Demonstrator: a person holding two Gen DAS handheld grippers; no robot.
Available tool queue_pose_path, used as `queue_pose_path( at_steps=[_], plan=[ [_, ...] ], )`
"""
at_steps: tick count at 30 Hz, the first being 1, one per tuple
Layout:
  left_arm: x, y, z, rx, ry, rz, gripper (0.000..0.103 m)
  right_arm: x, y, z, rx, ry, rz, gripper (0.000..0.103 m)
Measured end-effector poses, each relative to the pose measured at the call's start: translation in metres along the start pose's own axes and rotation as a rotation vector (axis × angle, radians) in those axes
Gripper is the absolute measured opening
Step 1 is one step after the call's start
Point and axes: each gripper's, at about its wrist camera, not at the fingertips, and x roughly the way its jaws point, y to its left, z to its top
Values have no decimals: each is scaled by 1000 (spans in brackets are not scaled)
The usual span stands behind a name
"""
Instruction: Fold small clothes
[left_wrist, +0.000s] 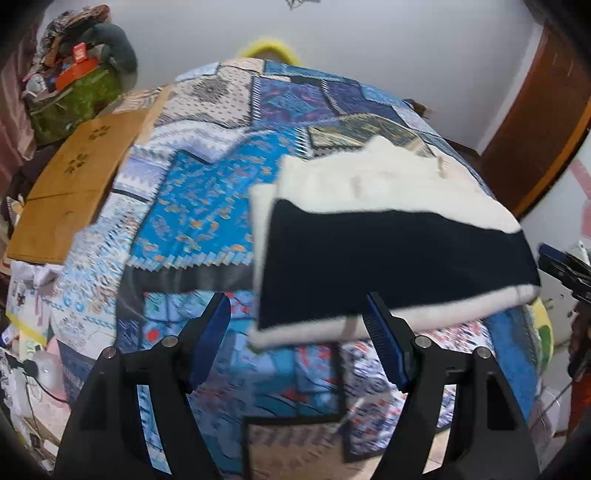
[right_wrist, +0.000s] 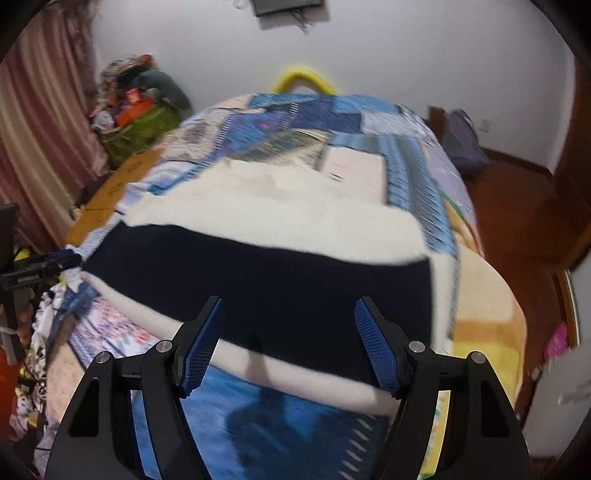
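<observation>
**Mia:** White walls go all around this room, and a big bed (left_wrist: 207, 206) with a blue patchwork cover fills the middle. What is lying on it?

**Ben:** One folded piece of clothing (left_wrist: 391, 251). It is cream with a wide dark navy band across it. It lies flat on the cover, over by the bed's right edge, close to the near end.

**Mia:** Where is the left hand-held gripper (left_wrist: 295, 317)?

**Ben:** It tips down toward the bed. Its two blue pads stand wide apart. The near cream edge of the clothing shows between them, but I can't tell if the right pad touches the cloth. It is not squeezing anything.

**Mia:** And the right hand-held gripper (right_wrist: 288, 319)?

**Ben:** It tips down too, right over the same clothing (right_wrist: 273, 273). Its pads are wide apart as well. The navy band and the cream edge show in the space between them, and nothing is pinched.

**Mia:** What else can you see?

**Ben:** A brown cardboard sheet (left_wrist: 70, 184) lies along the bed's left edge. Behind it, past the far left corner, sits a green bag (left_wrist: 74, 99) piled with things. Something yellow (left_wrist: 271, 46) pokes up behind the far end of the bed. Pink curtains (right_wrist: 33, 147) hang on the left side of the room.

**Mia:** Is it all sharp?

**Ben:** No, both views are a bit blurry.
</observation>
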Motion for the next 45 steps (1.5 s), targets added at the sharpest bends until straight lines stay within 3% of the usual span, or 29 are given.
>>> queue_pose_path(
  at_steps=[11,18,21,23,26,31,34,40,45],
  plan=[
    [33,-21,-23,-121,168,-252,74,71,39,-16,-85,122,47,75],
    [57,-17,-3,-262,148,-378,74,70,36,-17,-88,111,61,77],
    [68,-12,9,-310,131,-394,74,68,37,-19,-85,105,61,77],
    [74,-8,15,-341,112,-382,73,67,38,-20,-82,103,61,77],
    [82,-4,25,-374,84,-319,61,67,38,-20,-78,105,62,77],
    [73,7,30,-388,36,-289,27,63,38,-17,-64,117,73,77],
    [57,15,32,-361,-5,-238,25,57,35,-13,-43,112,86,76],
    [13,52,30,-341,-106,-24,24,37,28,-3,-24,52,64,76],
    [-9,82,30,-342,-140,96,24,35,26,-2,-15,37,58,76]
  ],
)
